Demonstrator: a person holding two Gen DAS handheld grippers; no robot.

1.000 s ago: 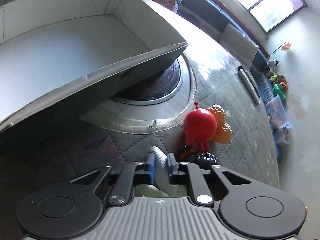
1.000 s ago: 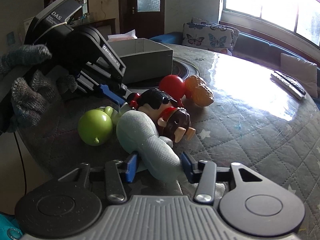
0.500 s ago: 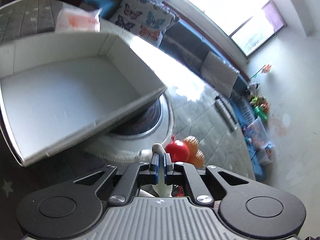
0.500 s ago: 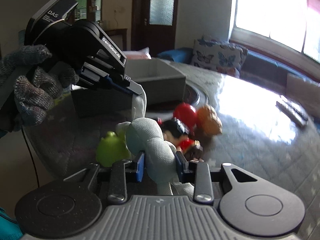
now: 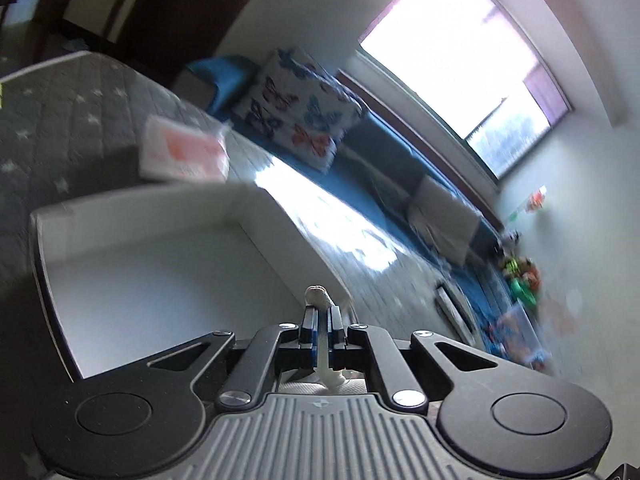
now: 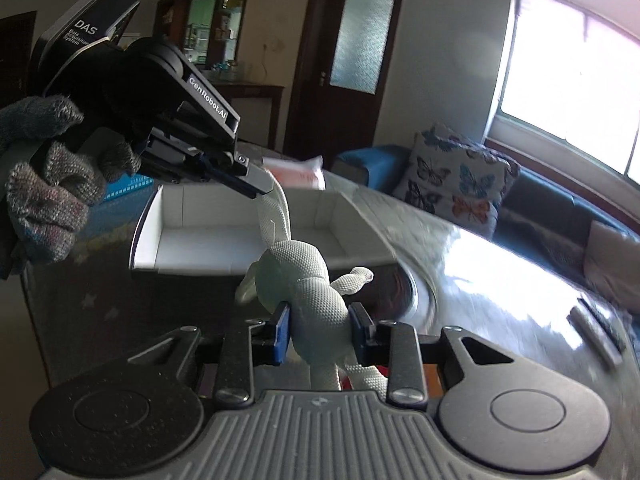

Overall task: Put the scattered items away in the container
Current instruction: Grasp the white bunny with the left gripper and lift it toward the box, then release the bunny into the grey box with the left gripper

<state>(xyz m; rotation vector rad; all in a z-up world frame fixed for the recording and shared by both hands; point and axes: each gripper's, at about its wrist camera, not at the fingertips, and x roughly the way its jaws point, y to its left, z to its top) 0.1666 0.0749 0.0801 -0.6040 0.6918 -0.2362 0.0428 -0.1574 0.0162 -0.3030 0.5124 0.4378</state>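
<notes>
While clamped twice, toy [image 6: 308,280] above box [image 6: 208,240].

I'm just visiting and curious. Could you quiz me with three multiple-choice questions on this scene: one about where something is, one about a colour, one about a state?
1. Where is the box?
A. on the table
B. on the sofa
C. on the floor

2. What colour is the soft toy?
A. red
B. pale whitish-green
C. black

3. The right gripper is:
A. open, empty
B. shut on the toy
C. out of view

Answers: 1 A, it rests on the quilted table cover. 2 B, its knitted body looks pale. 3 B, both blue pads press its body, while the left gripper pinches a thin limb.
</notes>
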